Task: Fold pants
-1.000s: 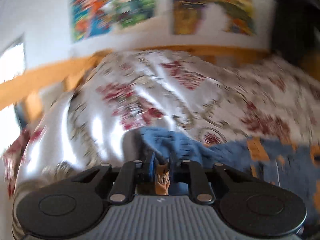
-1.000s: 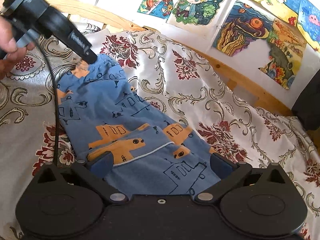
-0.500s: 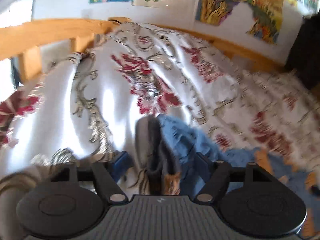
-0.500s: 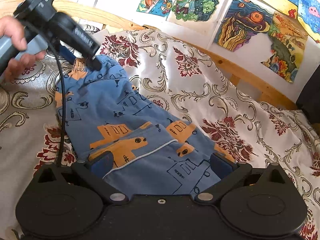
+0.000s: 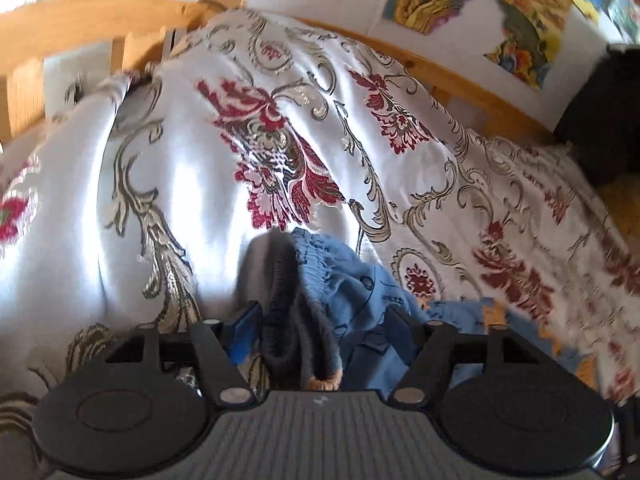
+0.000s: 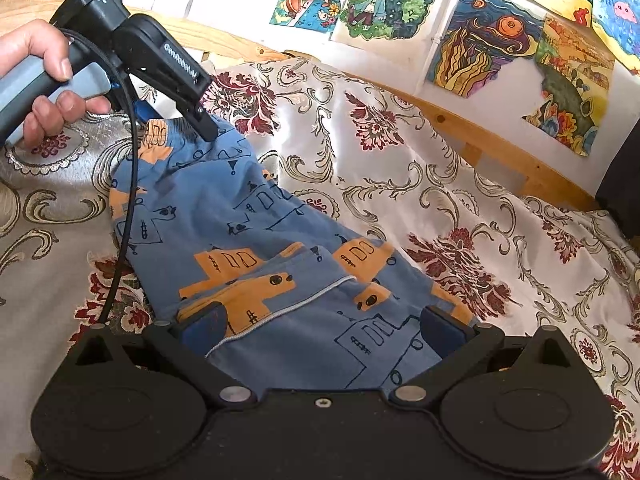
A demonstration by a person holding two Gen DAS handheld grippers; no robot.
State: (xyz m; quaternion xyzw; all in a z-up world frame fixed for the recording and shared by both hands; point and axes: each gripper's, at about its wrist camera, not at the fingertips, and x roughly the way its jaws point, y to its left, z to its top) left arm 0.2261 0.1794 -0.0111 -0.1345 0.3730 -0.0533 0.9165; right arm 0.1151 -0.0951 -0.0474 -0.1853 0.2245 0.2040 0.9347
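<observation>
Blue pants (image 6: 248,216) with orange shapes lie lengthwise on the floral bedspread (image 6: 400,184). Their leg end lies between the spread fingers of my right gripper (image 6: 320,324), which is open. A hand (image 6: 36,80) holds my left gripper (image 6: 178,122) at the far waistband. In the left wrist view the bunched waistband (image 5: 352,292) stands upright between the parted fingers of the left gripper (image 5: 316,320), which is open. I cannot tell whether either pad touches the cloth.
A wooden bed rail (image 6: 492,136) runs along the wall behind the bedspread, under several coloured drawings (image 6: 496,36). A dark object (image 5: 600,116) sits at the far right end. A black cable (image 6: 128,184) hangs from the left gripper across the pants.
The left gripper, shut on the waistband a second ago, has opened and tipped down toward the bed. The waistband now sits loose between its fingers. The right gripper has stayed open in place.
</observation>
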